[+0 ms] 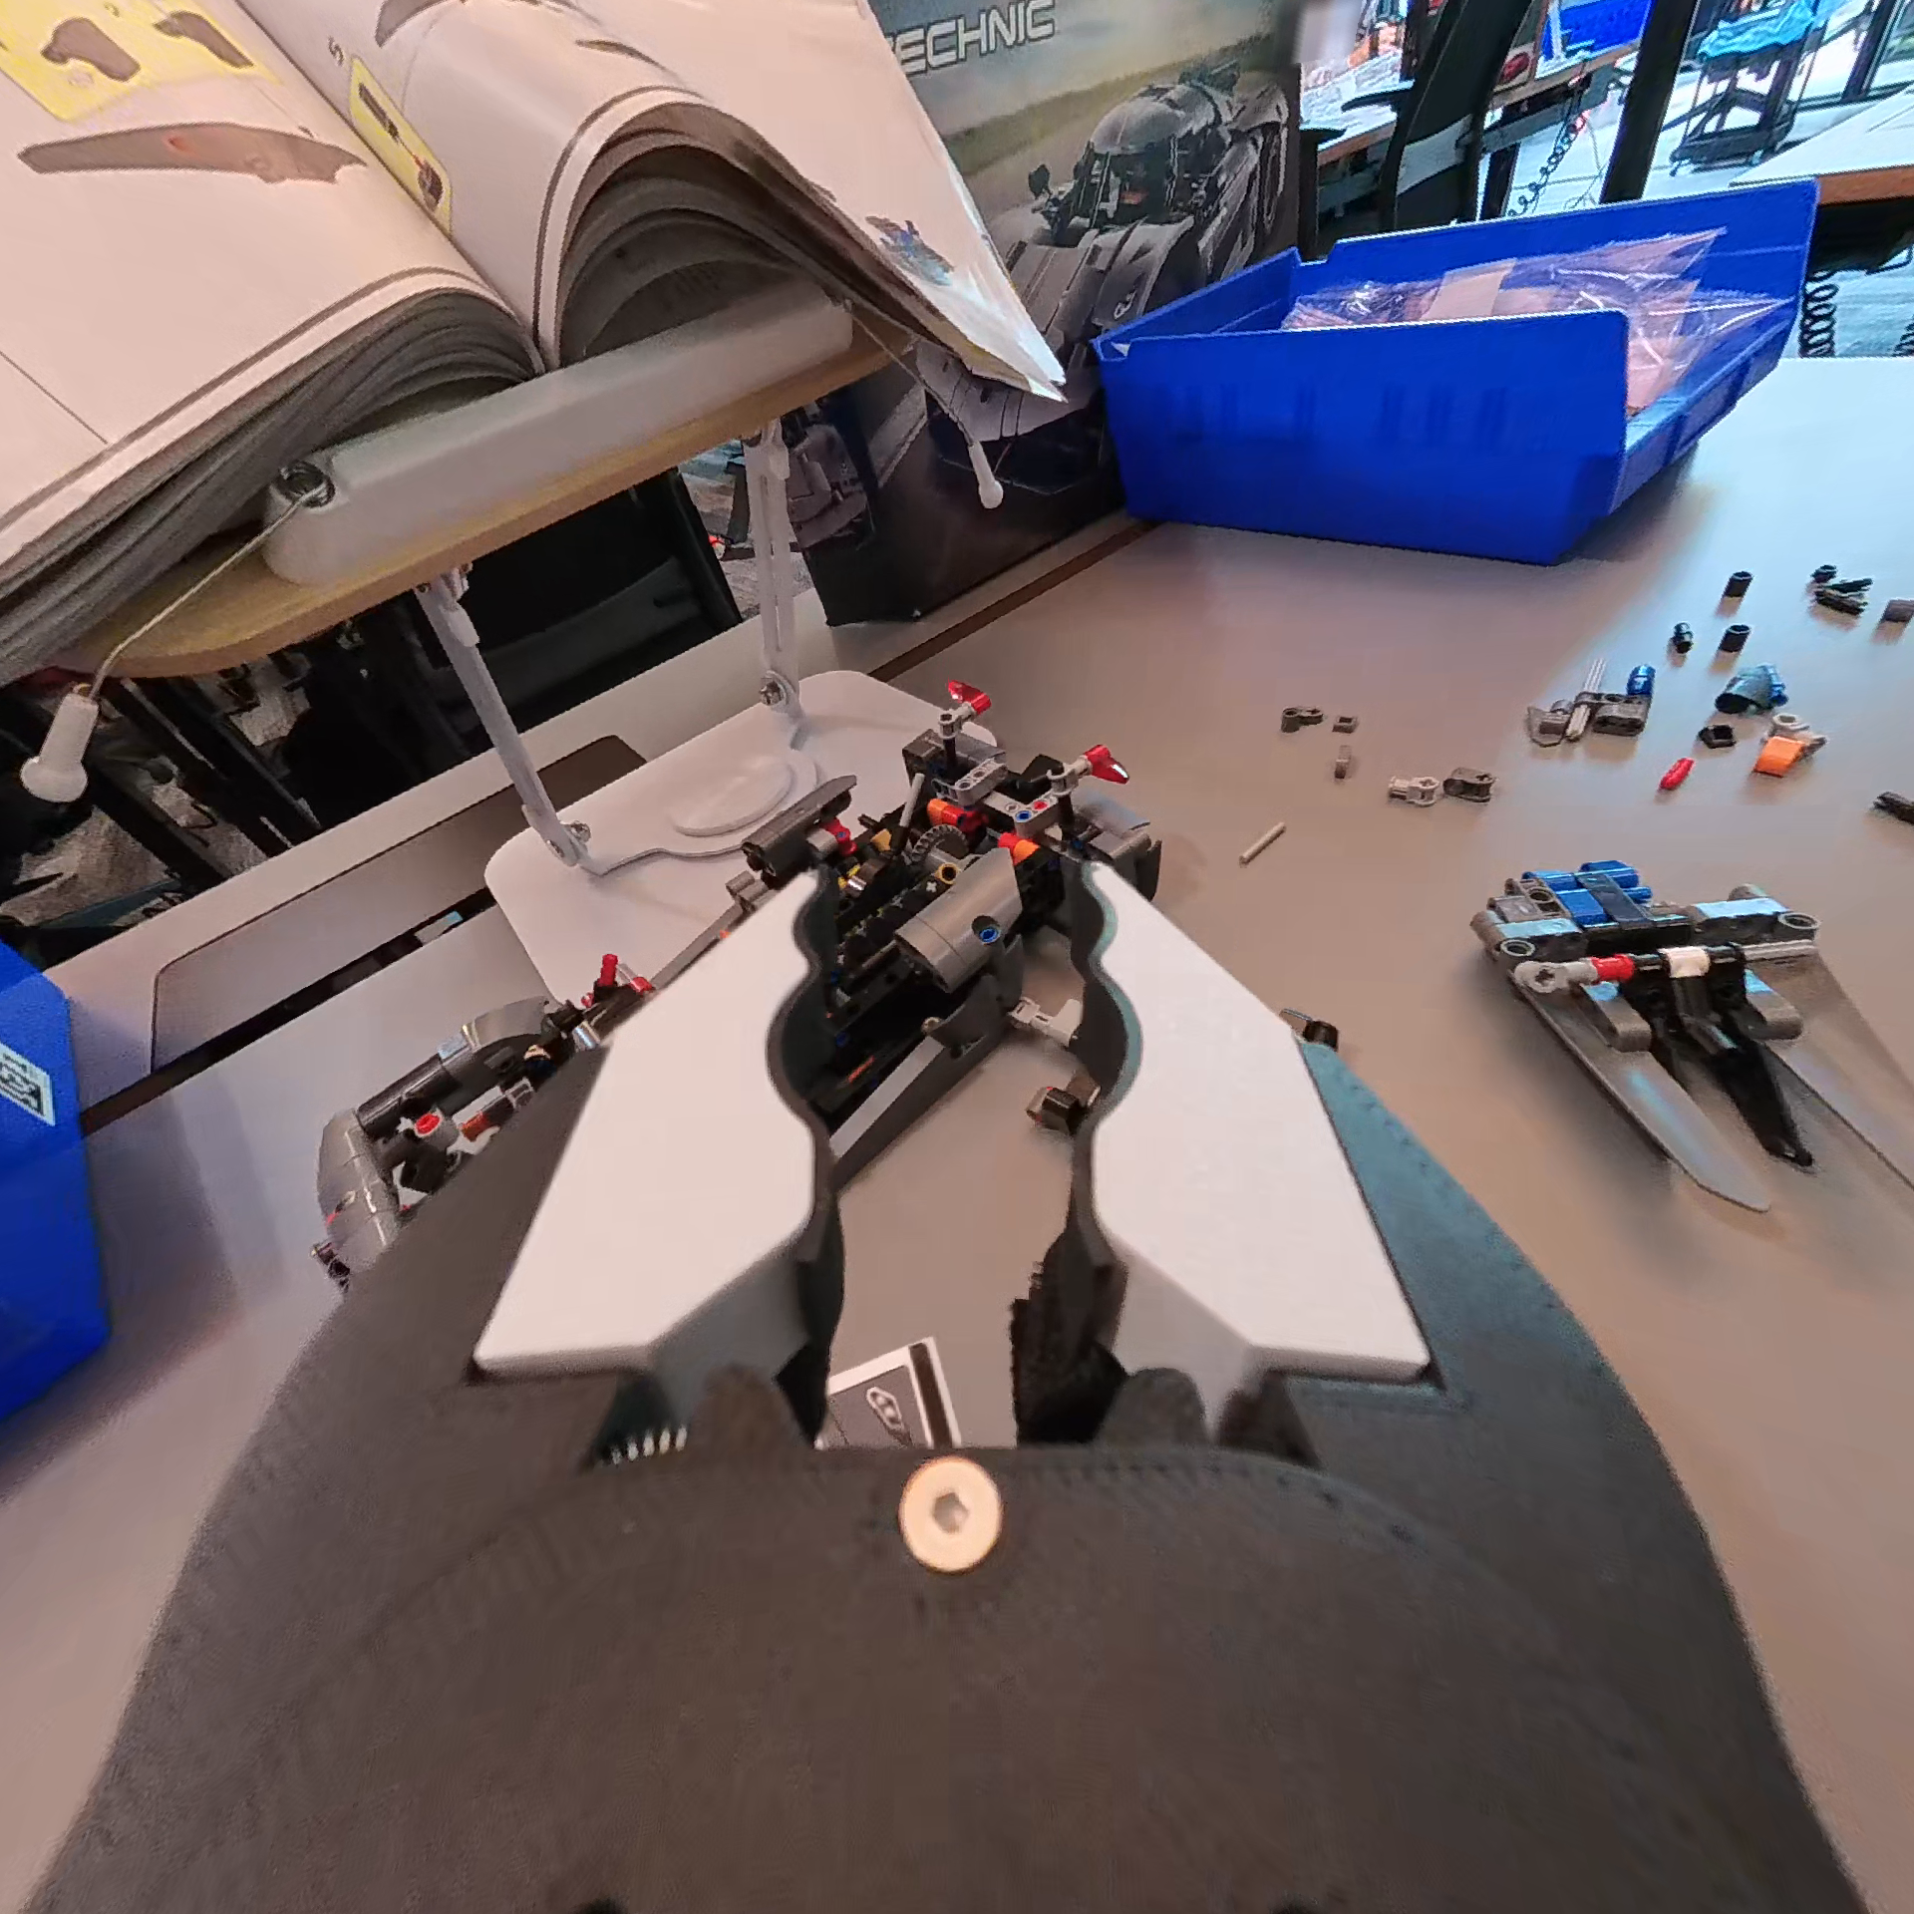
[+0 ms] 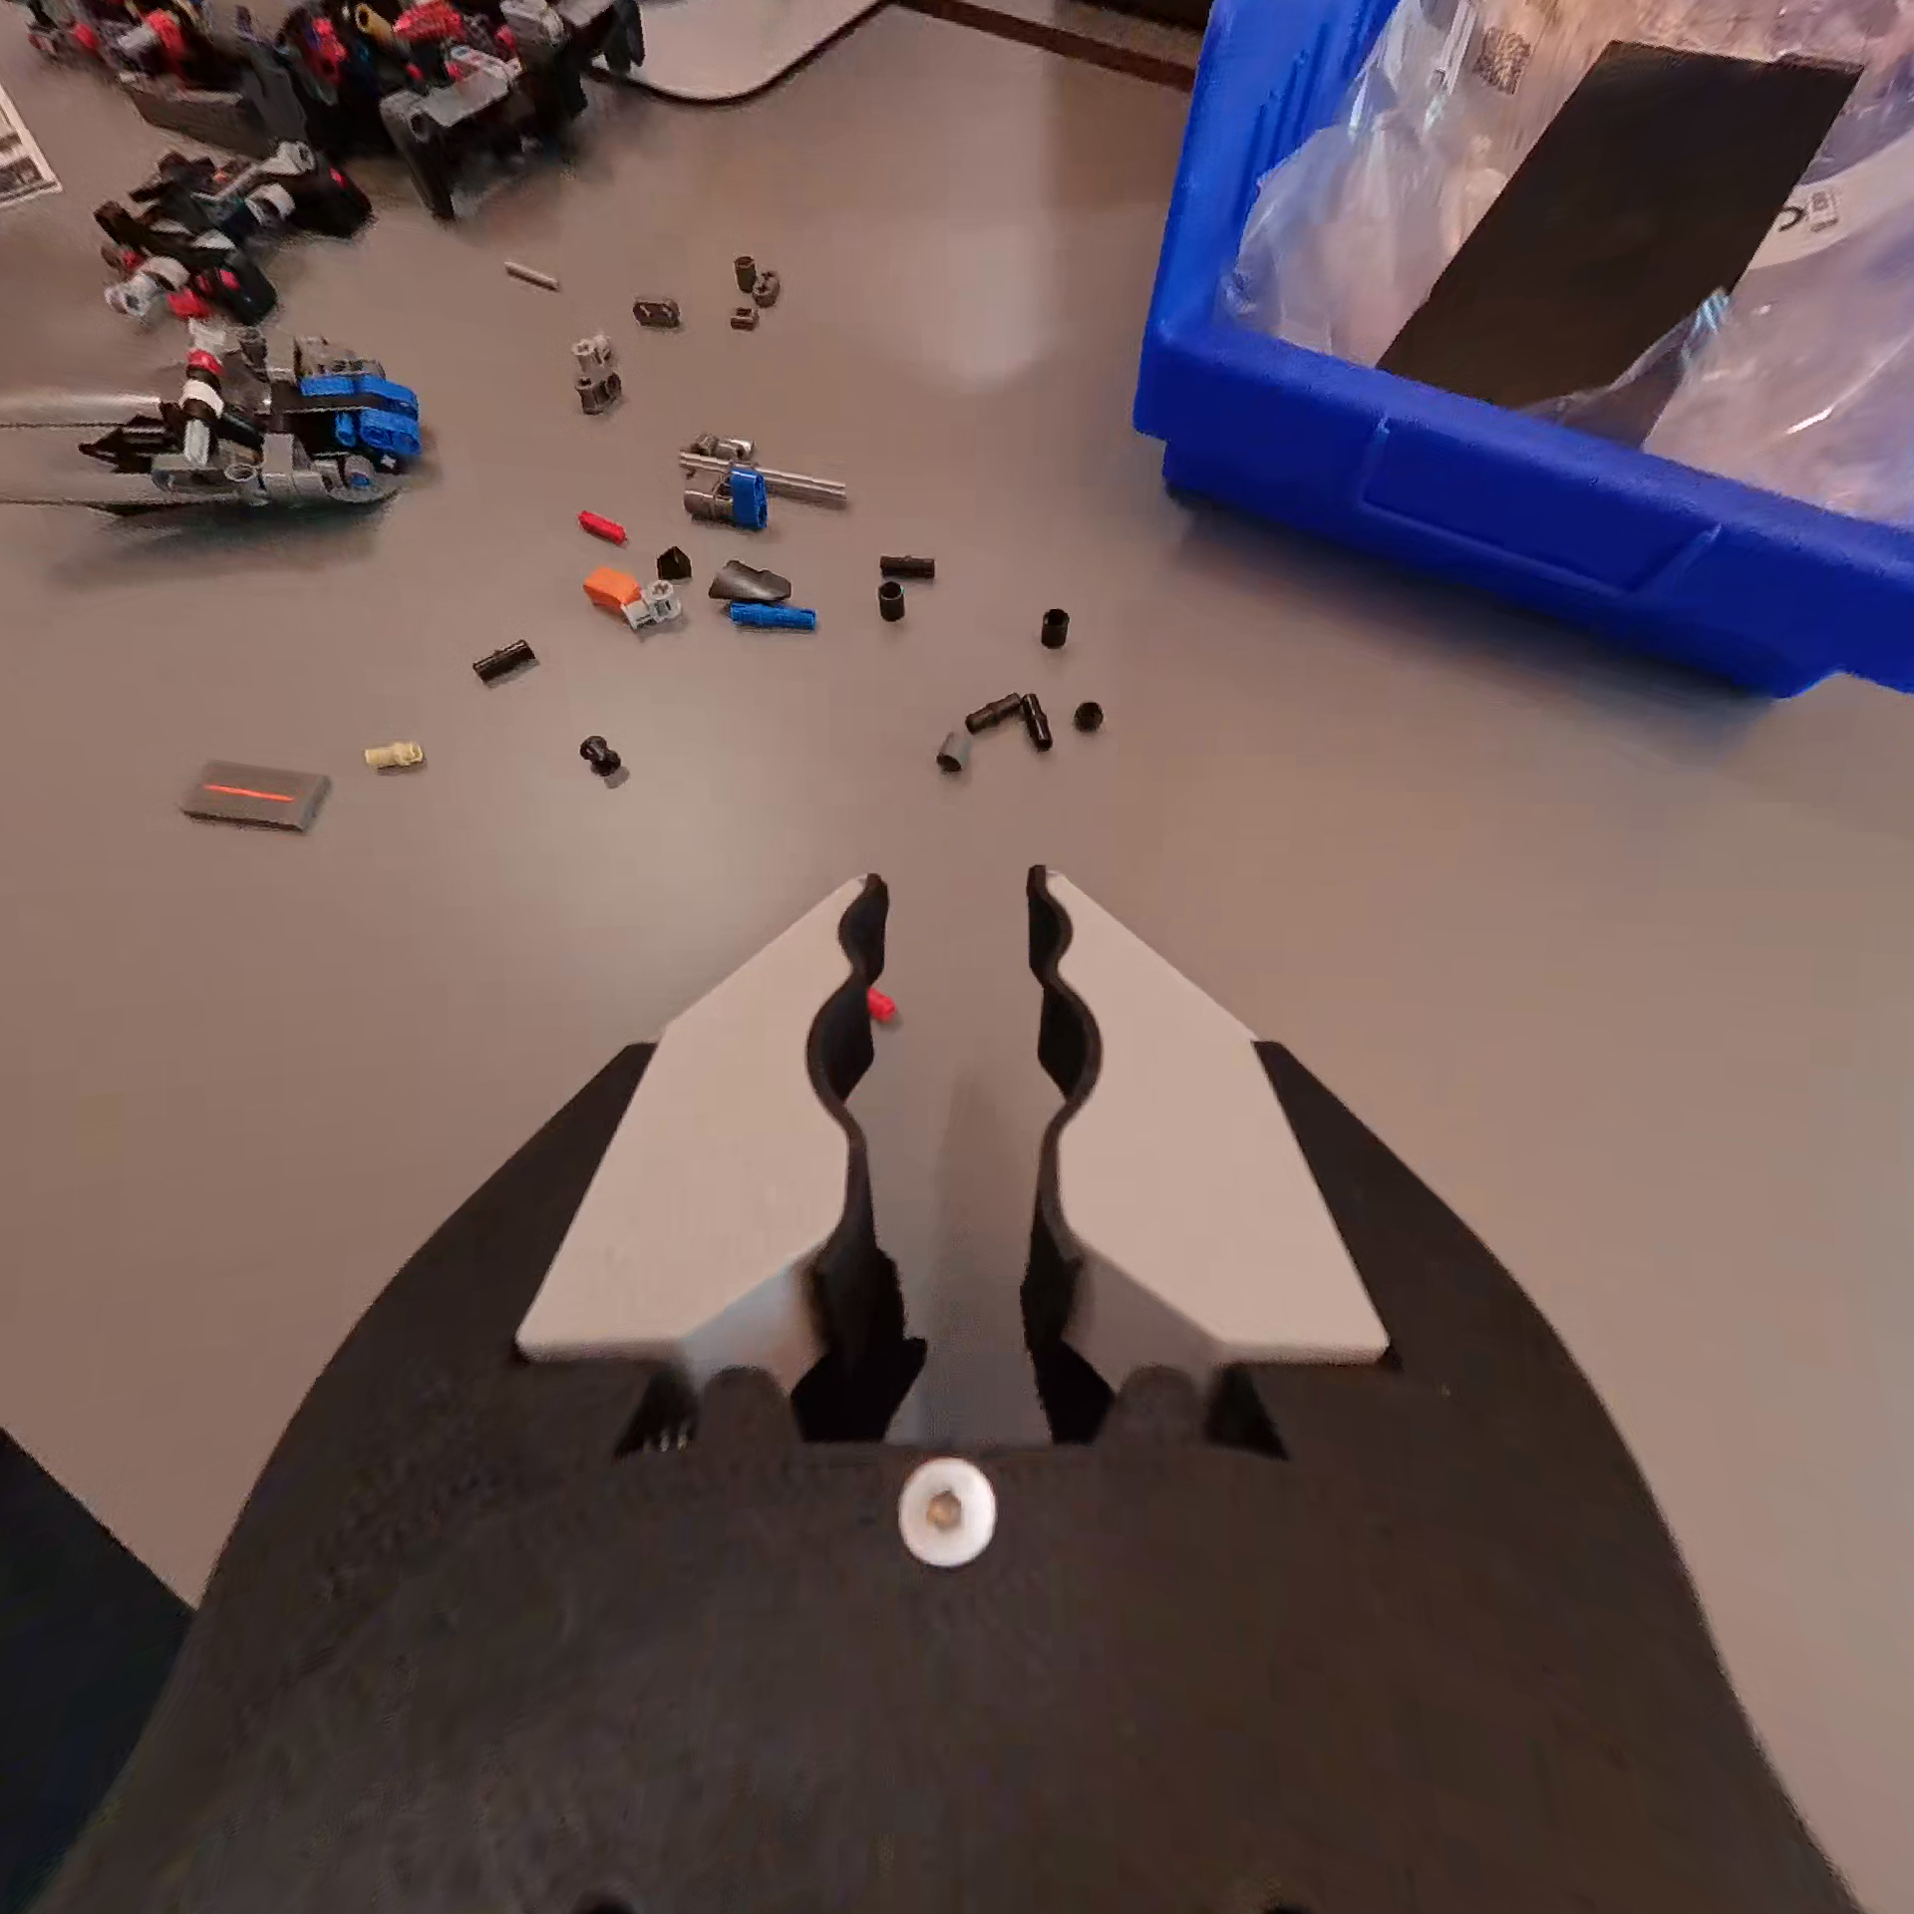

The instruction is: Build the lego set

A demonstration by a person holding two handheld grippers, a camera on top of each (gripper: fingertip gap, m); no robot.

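Observation:
In the left wrist view my left gripper [image 1: 953, 880] reaches over the partly built car chassis [image 1: 932, 911], a black and grey frame with red, orange and blue bits. Its fingers stand on either side of the frame and press against it. More of the build [image 1: 445, 1119] sticks out to the left under the finger. My right gripper [image 2: 953, 880] hovers low over the grey table [image 2: 1346, 984], jaws apart with nothing between them. A tiny red piece [image 2: 880, 1003] shows by its left finger; I cannot tell whether it lies on the table. The chassis also shows far off [image 2: 414, 83].
A winged sub-assembly with blue parts [image 1: 1657, 953] [image 2: 290, 425] lies on the table. Several loose pieces lie scattered: a blue pin [image 2: 772, 616], an orange piece [image 2: 611, 588], a dark tile [image 2: 256, 795]. A blue bin with bags [image 2: 1450, 466] [image 1: 1398, 445], the open booklet on its stand [image 1: 311, 259] and the set's box [image 1: 1139, 155] stand behind. Tip to tip, the grippers are about 45 cm apart. The right tips stand about 12 cm off the blue pin [image 2: 772, 616]. Seen from the left wrist view [image 1: 1771, 686] as well.

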